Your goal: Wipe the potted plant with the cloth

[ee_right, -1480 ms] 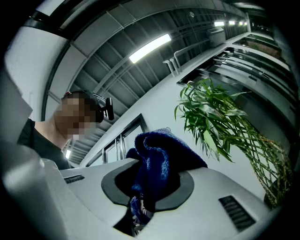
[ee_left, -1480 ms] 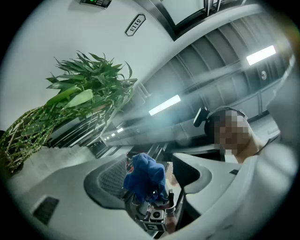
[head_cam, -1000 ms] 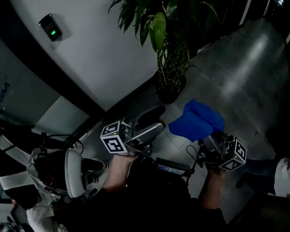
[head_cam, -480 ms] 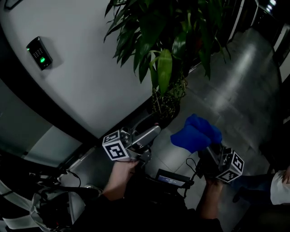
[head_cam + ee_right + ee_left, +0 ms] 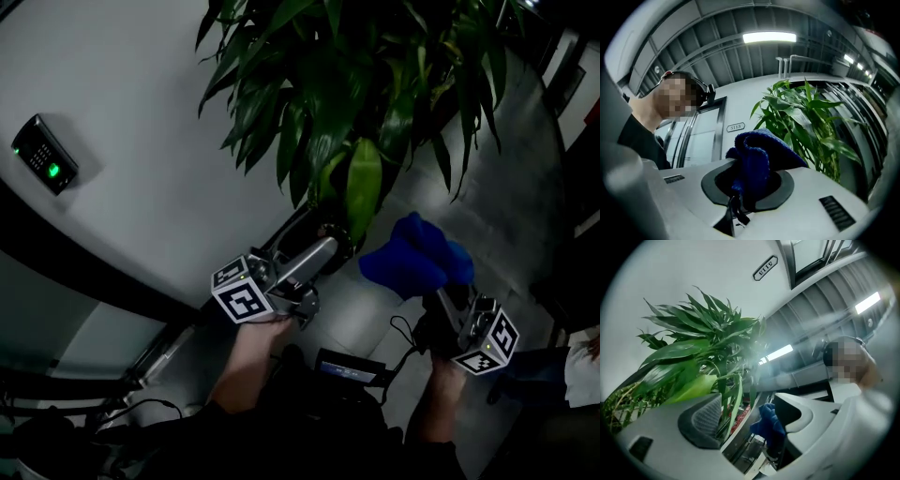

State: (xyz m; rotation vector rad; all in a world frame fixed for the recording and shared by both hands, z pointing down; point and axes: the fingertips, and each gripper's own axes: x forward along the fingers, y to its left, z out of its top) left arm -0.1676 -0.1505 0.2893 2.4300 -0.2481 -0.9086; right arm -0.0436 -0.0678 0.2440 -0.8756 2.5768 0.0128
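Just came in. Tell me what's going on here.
A person stands at the potted plant with a gripper in each hand. The right gripper is shut on a blue cloth, held up near the plant but not visibly touching it. The left gripper, its jaws opening, grips nothing and points toward the plant.

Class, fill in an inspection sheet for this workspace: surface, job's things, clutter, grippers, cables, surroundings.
Surface: glossy grey tiled floor.
Job's things: potted plant standing by the wall; blue cloth bunched up, below the leaves.
Clutter: nothing seen.
Grippers: left gripper jaws opening, pads pressing on nothing, leaves showing through the gap; right gripper shut on the blue cloth.
Cables: black cable looping beside the right gripper.
Surroundings: white wall; keypad with a green light.
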